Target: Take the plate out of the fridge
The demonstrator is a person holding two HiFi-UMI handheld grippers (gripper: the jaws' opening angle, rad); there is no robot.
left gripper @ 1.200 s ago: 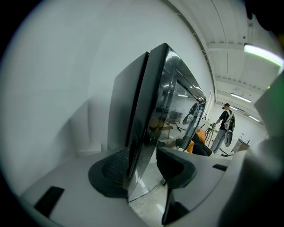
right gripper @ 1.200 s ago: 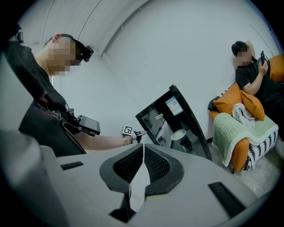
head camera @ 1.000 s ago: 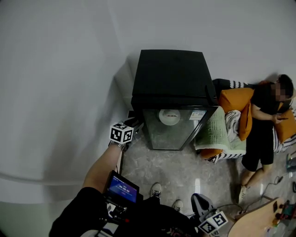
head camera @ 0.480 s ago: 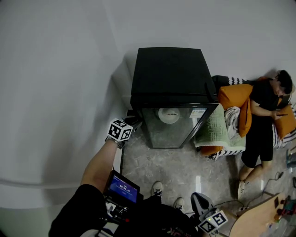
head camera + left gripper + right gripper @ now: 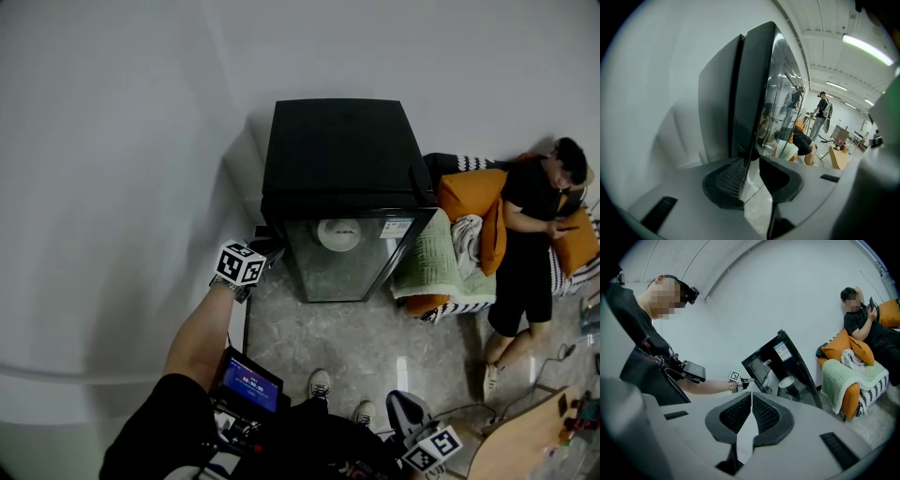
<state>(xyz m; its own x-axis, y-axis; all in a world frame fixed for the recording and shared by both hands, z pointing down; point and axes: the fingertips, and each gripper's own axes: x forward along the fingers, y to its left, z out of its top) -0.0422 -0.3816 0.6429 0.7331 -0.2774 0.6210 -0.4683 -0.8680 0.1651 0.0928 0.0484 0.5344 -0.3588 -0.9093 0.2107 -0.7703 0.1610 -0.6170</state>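
Observation:
A small black fridge [image 5: 337, 150] stands against the white wall, its glass door [image 5: 349, 272] closed. A white plate [image 5: 338, 234] shows through the glass on an upper shelf, also as the plate [image 5: 786, 381] in the right gripper view. My left gripper [image 5: 751, 164] is at the door's left edge [image 5: 749, 117]. Its jaws have just been closing, and the edge now sits between the pads. From the head view the left gripper [image 5: 267, 248] reaches the fridge's front left corner. My right gripper [image 5: 752, 397] is shut on nothing, held low and back from the fridge.
Right of the fridge a person [image 5: 530, 234] lies on a sofa with orange cushions [image 5: 473, 202] and a green blanket [image 5: 436, 262]. A white wall runs behind and to the left. A wooden table corner [image 5: 525, 441] is at the lower right. The floor [image 5: 375, 347] is grey stone.
The left gripper's marker cube has rolled a little and shifted slightly left at the door's edge. The fridge door stays closed and the right gripper has not moved.

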